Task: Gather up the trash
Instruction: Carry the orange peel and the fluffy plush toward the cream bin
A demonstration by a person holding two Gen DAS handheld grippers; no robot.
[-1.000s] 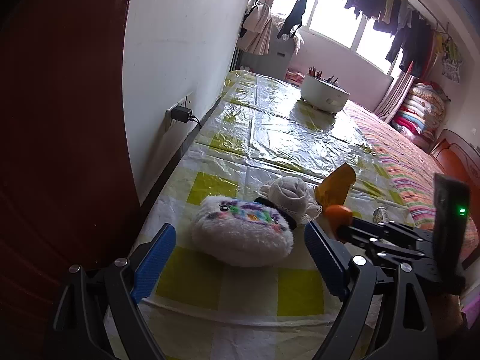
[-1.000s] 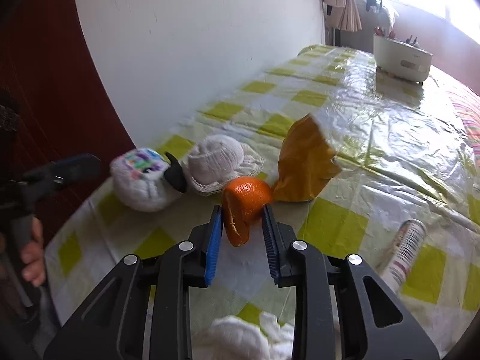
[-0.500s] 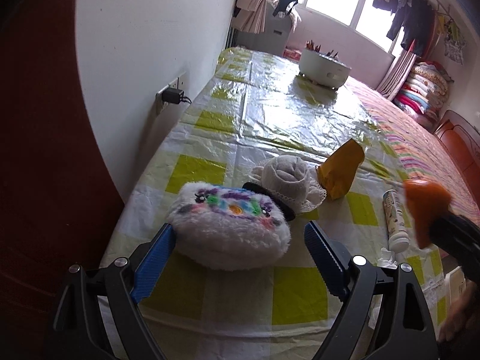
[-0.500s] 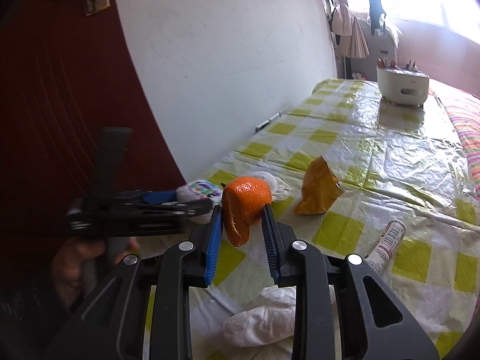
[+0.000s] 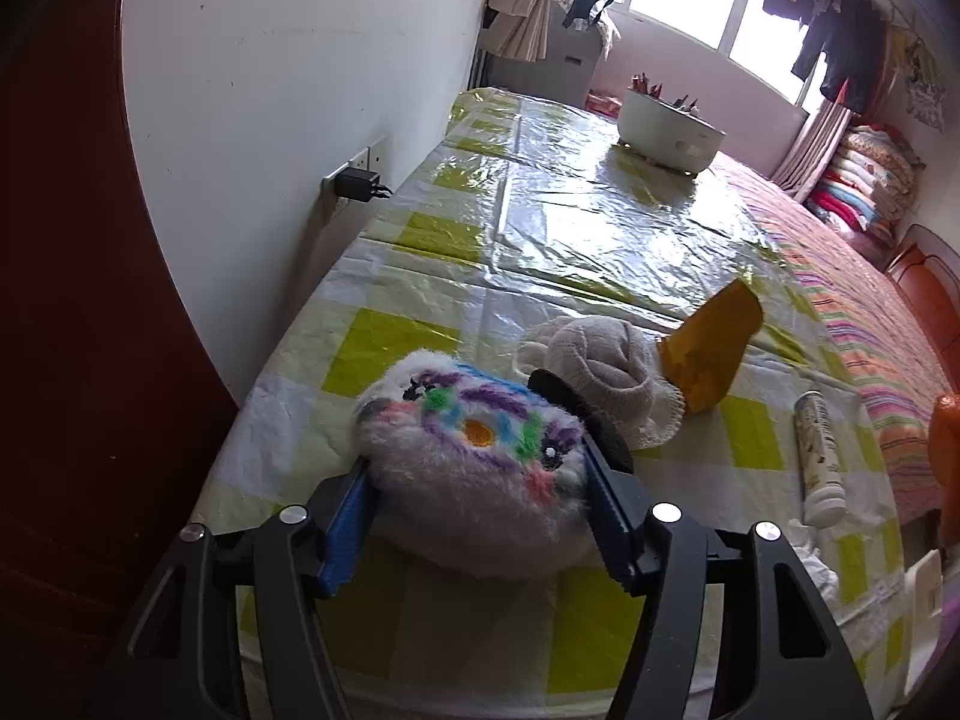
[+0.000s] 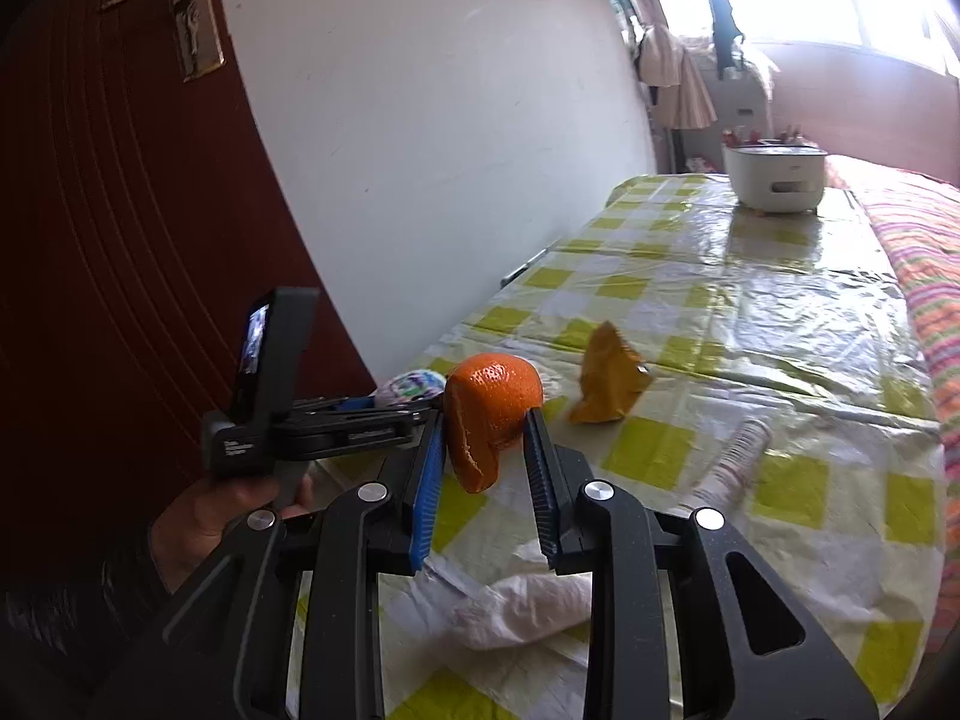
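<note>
1. Right hand-held gripper: the jaws are closed to a narrow gap on a piece of orange peel, which is raised clear of the surface.
2. Left hand-held gripper: the blue pads press both sides of a white fluffy pouch with coloured stitching. Whether the pouch is lifted or resting on the surface cannot be determined.
3. Left hand: visible in the right wrist view, wrapped around the handle of the left unit.
4. Items just beyond the pouch: a rolled white knit sock touches its far side; an orange-yellow crumpled wrapper stands just beside the sock.
5. Items toward the near right edge: a printed tube lies on its side, apart from the wrapper; a white plastic bag lies below the right jaws.
6. Far end: a white pot stands well apart from all of the above. No trash bin is in view.
7. Task status, as judged: early. One piece of trash, the peel, is in hand but not deposited. The wrapper, the tube and possibly the bag remain to be collected. The pouch and the sock are probably not trash.
</note>
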